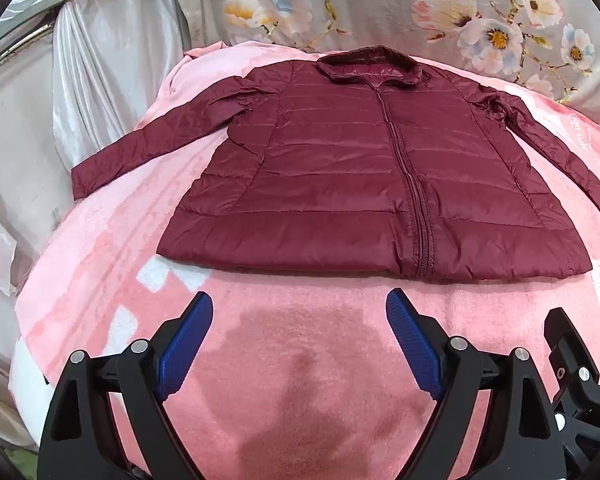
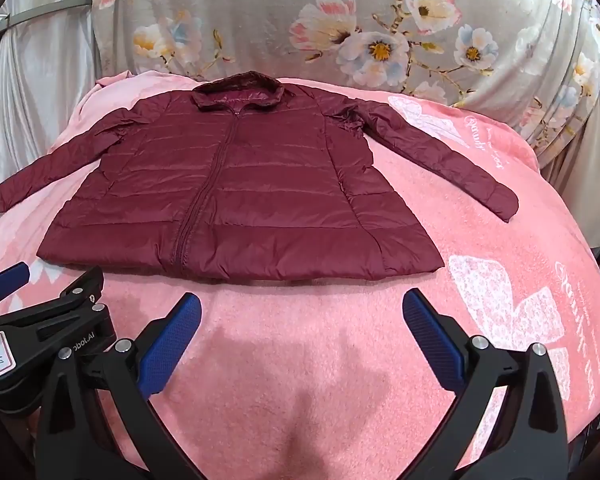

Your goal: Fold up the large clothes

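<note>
Left wrist: left gripper nearest, jaws wide, empty, over pink blanket. Jacket flat beyond, zipped, sleeves spread.

Right wrist: right gripper wide, empty. Jacket ahead on blanket; left gripper beside it.

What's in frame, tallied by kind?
Maroon quilted puffer jacket: 1
Pink fleece blanket: 1
Grey floral fabric backdrop: 1
Black grippers with blue pads, both open: 2 (left gripper, right gripper)
Total: 5
</note>
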{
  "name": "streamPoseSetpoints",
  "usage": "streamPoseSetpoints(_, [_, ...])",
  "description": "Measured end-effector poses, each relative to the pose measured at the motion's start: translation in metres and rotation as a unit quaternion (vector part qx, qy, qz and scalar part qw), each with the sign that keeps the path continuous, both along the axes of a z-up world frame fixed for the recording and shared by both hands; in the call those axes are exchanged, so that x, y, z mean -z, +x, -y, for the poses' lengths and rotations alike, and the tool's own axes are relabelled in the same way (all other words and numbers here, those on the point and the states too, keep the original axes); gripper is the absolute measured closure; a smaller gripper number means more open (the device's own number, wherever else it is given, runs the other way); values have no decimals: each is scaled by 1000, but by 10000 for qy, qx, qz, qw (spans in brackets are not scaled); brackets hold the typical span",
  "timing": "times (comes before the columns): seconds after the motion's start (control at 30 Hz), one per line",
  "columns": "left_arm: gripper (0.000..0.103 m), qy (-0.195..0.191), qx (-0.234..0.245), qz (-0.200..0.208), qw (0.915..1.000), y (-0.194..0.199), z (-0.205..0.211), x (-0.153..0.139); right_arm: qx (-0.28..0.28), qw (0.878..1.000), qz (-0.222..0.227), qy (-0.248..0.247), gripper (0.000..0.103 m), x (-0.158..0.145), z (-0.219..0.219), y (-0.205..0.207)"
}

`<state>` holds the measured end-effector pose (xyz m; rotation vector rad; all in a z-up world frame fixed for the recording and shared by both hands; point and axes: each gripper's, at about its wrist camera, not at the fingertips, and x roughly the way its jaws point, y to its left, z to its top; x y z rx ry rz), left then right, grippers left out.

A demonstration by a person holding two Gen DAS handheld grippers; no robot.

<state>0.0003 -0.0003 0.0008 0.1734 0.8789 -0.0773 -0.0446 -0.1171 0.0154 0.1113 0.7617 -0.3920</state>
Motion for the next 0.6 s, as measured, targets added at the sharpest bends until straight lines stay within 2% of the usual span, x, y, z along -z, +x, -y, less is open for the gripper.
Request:
streamPoseSetpoints(0.2, [18, -98, -56, 217, 9997, -14, -7, -9, -30, 10000, 1, 8, 5, -4, -1, -2])
streamPoseSetpoints(0.27, [18, -60, -58, 79, 9999, -8, -5, -10, -51, 10000, 0, 8, 5, -5, -2, -3])
streamPoseSetpoints(0.6, [18, -48, -99, 38, 9999, -11, -10, -8, -154, 9998, -23, 152, 5, -2, -3, -2])
